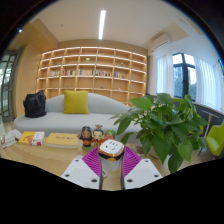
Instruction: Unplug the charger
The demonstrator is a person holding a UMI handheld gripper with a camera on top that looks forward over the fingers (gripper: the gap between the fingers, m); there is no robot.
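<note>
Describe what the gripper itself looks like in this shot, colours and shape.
The gripper shows as two chunky, rounded white fingers reaching forward side by side. Each carries a magenta-pink pad on its inner face, tapering toward the tip. No cables or markings on it can be made out, and no hand or sleeve is in view.

- The gripper (111, 163) sits at the near edge of the light wooden table (60, 158), and a small white round charger with an orange face (111, 148) is between its two fingertips, so close I can't tell if they're actually touching it.
- Just right of the fingers is a leafy green potted plant (167, 125).
- Just left of and beyond the charger stand two little round figurines (91, 134).
- Further left on the table lies a flat yellow book (62, 141), then a small red and white box (30, 139).
- Behind the table runs a long pale grey sofa (100, 106) with a yellow square cushion (76, 102) on it and a black backpack (35, 104) to the cushion's left.
- Behind the sofa, a wooden wall shelf unit (92, 70).
- A window (184, 72) is beyond the plant.
</note>
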